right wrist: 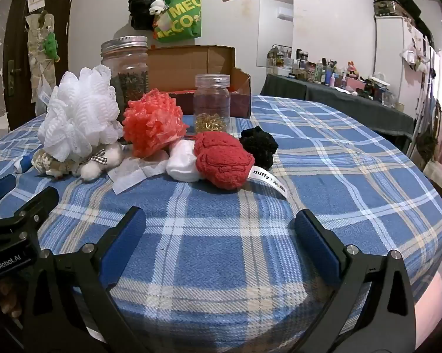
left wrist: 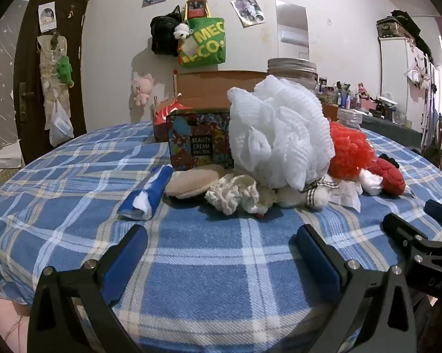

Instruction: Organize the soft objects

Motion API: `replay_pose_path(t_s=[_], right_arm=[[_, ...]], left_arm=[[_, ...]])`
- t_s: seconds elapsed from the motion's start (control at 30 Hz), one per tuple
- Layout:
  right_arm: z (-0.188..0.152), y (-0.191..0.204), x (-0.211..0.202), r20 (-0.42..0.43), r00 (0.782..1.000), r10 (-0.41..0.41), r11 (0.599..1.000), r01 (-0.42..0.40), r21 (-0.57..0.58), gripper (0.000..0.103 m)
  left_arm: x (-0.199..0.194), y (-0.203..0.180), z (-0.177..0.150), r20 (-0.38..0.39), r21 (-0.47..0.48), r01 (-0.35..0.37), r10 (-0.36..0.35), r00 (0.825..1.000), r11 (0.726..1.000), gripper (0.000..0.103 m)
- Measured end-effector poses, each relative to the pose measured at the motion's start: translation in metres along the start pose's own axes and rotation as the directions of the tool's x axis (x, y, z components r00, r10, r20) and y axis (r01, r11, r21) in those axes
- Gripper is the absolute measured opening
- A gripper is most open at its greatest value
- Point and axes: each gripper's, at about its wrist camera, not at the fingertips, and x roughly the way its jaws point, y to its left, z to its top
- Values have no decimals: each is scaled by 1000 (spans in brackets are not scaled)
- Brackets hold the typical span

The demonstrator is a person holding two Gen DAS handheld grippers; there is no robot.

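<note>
Soft objects, one cluster, lay at mid-bench on the blue plaid cloth (right wrist: pixel 221 253).

- White mesh pouf (left wrist: pixel 276 129): largest item, at 12 o'clock from the left hand-held gripper; it rested on a small white plush with a checked bow (left wrist: pixel 309 194).
- Orange-red mesh pouf (right wrist: pixel 153 123): touching the white one on its 3 o'clock side.
- Red plush piece (right wrist: pixel 222 158) with "miffy" label: at 12 o'clock from the right hand-held gripper, against a white soft ball (right wrist: pixel 181 161).
- Black knitted item (right wrist: pixel 259 144): just beside the red plush, at its 2 o'clock.
- Beige round pad (left wrist: pixel 191 182) and cream knitted piece (left wrist: pixel 232 194): at the front of the white pouf, toward 10 o'clock.
- Blue-and-white roll (left wrist: pixel 149 197): apart, at 9 o'clock of the pad.

Behind the cluster: "Beauty Cream" box (left wrist: pixel 200 141), two jars, open cardboard box (right wrist: pixel 191 61).

Left hand-held gripper (left wrist: pixel 221 256): fingers spread wide, empty, tilted down toward the cloth, short of the cluster. Right hand-held gripper (right wrist: pixel 221 244): likewise spread, empty, tilted down.
</note>
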Motion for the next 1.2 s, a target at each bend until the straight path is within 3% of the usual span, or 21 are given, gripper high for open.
replay_pose_path(t_s=[1.2], right_arm=[[0, 0, 0, -1, 1000, -2, 1000, 2, -3, 103]], left_arm=[[0, 0, 0, 1, 2, 0, 0, 1000, 1000, 103]])
